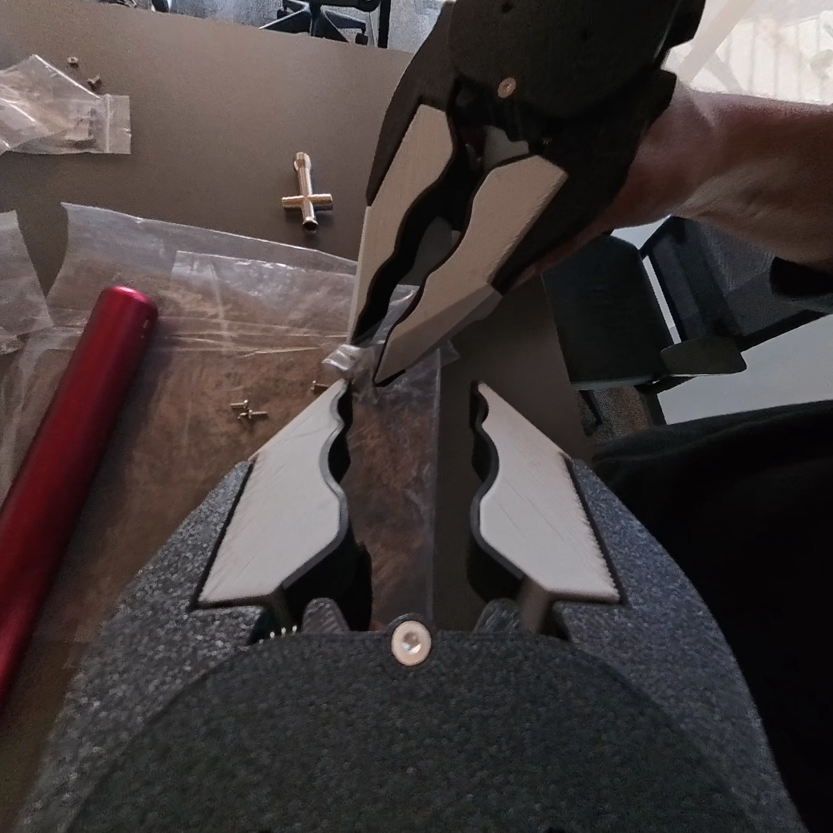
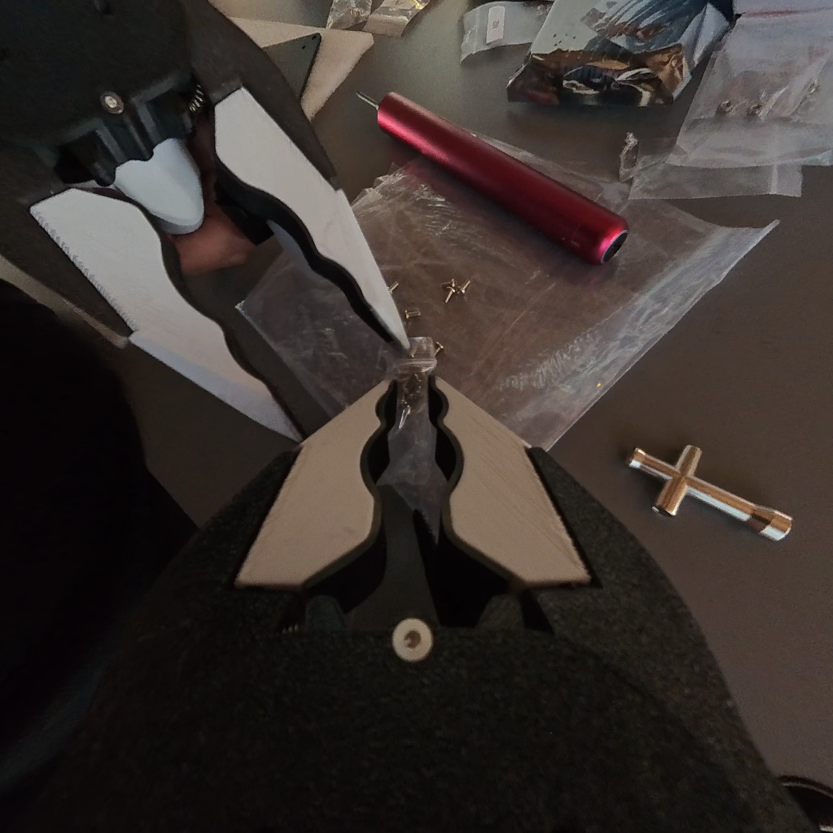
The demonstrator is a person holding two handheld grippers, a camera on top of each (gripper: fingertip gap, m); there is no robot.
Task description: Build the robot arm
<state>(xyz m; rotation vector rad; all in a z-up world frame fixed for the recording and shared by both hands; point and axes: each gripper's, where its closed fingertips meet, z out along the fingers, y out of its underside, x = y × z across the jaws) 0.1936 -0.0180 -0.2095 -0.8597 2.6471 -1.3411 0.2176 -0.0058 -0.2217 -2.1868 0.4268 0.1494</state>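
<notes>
My right gripper [image 2: 412, 383] is shut on a small clear plastic bag [image 2: 417, 360] with tiny screws inside, held just above the dark table [image 2: 676, 631]. In the left wrist view the right gripper [image 1: 366, 363] comes down from above and pinches the bag's crumpled top [image 1: 347, 360]. My left gripper [image 1: 410, 383] is open. Its left fingertip [image 1: 338, 392] touches the bag, and a clear plastic strip [image 1: 392, 487] runs between its fingers. In the right wrist view the left gripper [image 2: 349, 392] reaches in from the upper left.
A red metal cylinder with a thin tip [image 2: 500, 176] [image 1: 67, 428] lies on a large flat clear bag [image 2: 563, 324] [image 1: 203, 315]. Loose small screws [image 2: 455, 286] [image 1: 248, 408] lie on it. A chrome cross wrench [image 2: 707, 496] [image 1: 306, 194], more bags [image 2: 631, 54] and a chair [image 1: 631, 315] are around. The chrome cross wrench [image 1: 306, 194] sits 10 centimeters or so from the ends of my right fingers. Look for it in the right wrist view [image 2: 687, 479] too.
</notes>
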